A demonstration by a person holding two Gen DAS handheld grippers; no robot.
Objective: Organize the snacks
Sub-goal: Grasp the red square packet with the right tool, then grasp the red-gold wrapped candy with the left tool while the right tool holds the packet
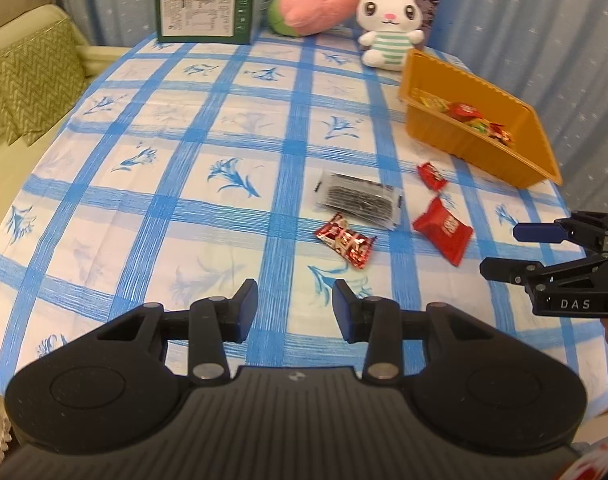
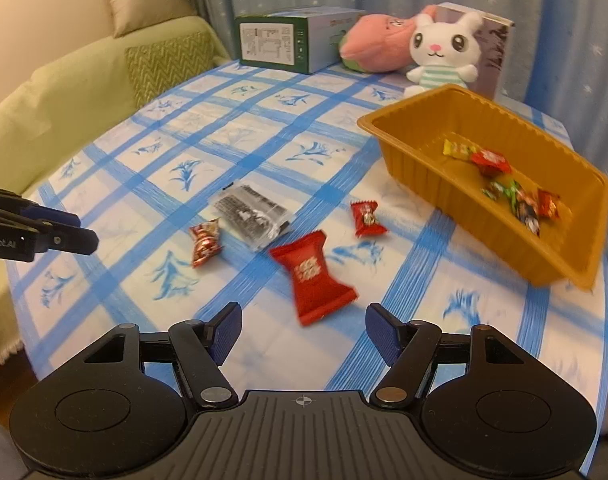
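black ribbed tongs [image 1: 295,309], blue pads [image 2: 228,334], silver pivot screws.

On the tablecloth [image 2: 264,128] lie four loose snacks: one large red packet [image 2: 312,276], one small red candy [image 2: 366,218] at its one o'clock, one red-and-silver candy [image 2: 204,242] at its nine o'clock, and one clear packet with dark contents [image 2: 254,214] at its eleven o'clock. One orange tray [image 2: 424,184] holds roughly five wrapped sweets [image 2: 512,192]. At twelve o'clock stand two plush toys, a white rabbit [image 2: 440,56] and a pink one [image 2: 374,42], plus two boxes [image 2: 292,42].
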